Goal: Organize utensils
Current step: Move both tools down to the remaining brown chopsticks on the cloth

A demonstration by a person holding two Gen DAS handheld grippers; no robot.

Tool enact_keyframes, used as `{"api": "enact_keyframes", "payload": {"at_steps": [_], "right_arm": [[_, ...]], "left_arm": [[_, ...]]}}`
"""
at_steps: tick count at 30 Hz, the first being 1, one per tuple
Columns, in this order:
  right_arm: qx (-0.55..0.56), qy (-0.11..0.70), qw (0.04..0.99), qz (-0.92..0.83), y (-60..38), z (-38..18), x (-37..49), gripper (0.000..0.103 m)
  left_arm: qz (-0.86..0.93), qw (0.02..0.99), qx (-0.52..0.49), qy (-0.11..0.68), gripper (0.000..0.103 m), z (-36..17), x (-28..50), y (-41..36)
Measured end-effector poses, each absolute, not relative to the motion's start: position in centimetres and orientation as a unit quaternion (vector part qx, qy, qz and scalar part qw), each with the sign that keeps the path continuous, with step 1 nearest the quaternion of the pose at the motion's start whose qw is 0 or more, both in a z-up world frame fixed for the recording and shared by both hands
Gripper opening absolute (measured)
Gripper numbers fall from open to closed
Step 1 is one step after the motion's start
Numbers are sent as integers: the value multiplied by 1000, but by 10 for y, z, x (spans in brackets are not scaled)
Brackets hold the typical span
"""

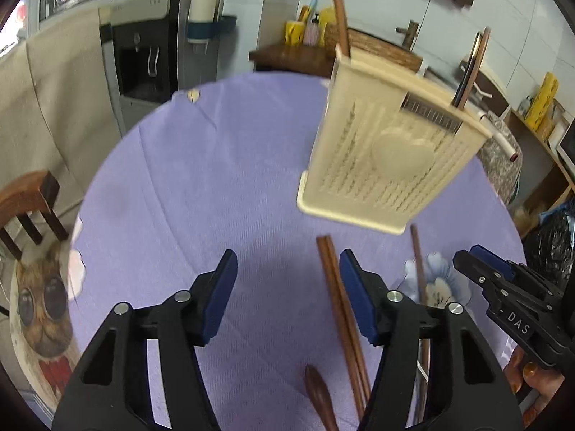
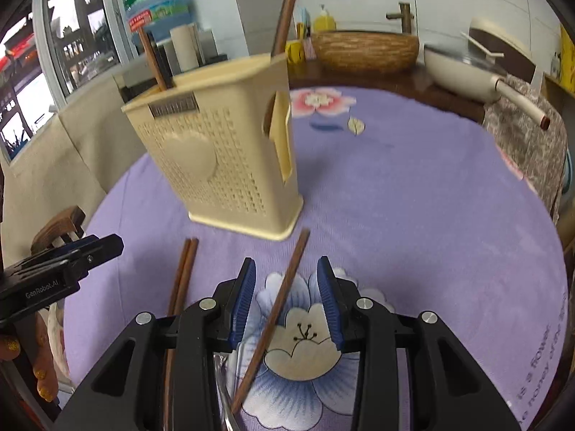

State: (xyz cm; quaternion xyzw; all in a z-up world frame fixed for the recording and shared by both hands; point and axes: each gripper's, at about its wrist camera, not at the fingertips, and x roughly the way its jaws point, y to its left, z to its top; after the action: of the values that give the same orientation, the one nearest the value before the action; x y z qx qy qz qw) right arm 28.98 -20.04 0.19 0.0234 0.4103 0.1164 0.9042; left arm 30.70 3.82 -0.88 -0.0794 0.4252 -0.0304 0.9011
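Note:
A cream perforated utensil holder [image 1: 388, 158] [image 2: 230, 158] stands on the purple tablecloth, with brown sticks upright in it. A pair of brown chopsticks [image 1: 341, 309] [image 2: 181, 280] lies on the cloth in front of it. A single brown chopstick [image 2: 276, 316] [image 1: 418, 269] lies to their right. My left gripper [image 1: 287, 287] is open above the cloth, the pair beside its right finger. My right gripper [image 2: 286, 294] is open, its jaws on either side of the single chopstick. A dark wooden handle [image 1: 318, 391] lies near the left gripper.
The round table has a purple flowered cloth [image 2: 413, 197]. A wooden chair [image 1: 28, 204] stands at the left. Behind are a water dispenser [image 1: 143, 54], a woven basin [image 2: 364, 52] and a pan [image 2: 467, 64] on a counter.

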Motion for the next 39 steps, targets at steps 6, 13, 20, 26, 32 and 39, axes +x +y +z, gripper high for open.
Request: {"api": "enact_keyframes", "payload": {"at_steps": [6,13,20,26,32,39], "right_arm": [[10,443,890,105,-189,-21,301,32],[0,464,882,88,-182,-40,311,29],[-36,462,883,81,-177,-47,309,26],[-25,460,884,79,-188,-46,306,24],[-21,460,884,78,-192,-44,306,24],[-18,460,884,76,-194,-44,306,24]], "left_arm": [[-26,892,-84,444,55,-31,304,41],[-29,889,-75,450,54,-40,301,33],[-40,887,-52,458,54,-47,303,15],[-43,884,-43,463,54,-54,306,2],[-41,882,-33,469,50,-58,310,-8],[-32,884,-29,466,49,-59,309,-7]]}}
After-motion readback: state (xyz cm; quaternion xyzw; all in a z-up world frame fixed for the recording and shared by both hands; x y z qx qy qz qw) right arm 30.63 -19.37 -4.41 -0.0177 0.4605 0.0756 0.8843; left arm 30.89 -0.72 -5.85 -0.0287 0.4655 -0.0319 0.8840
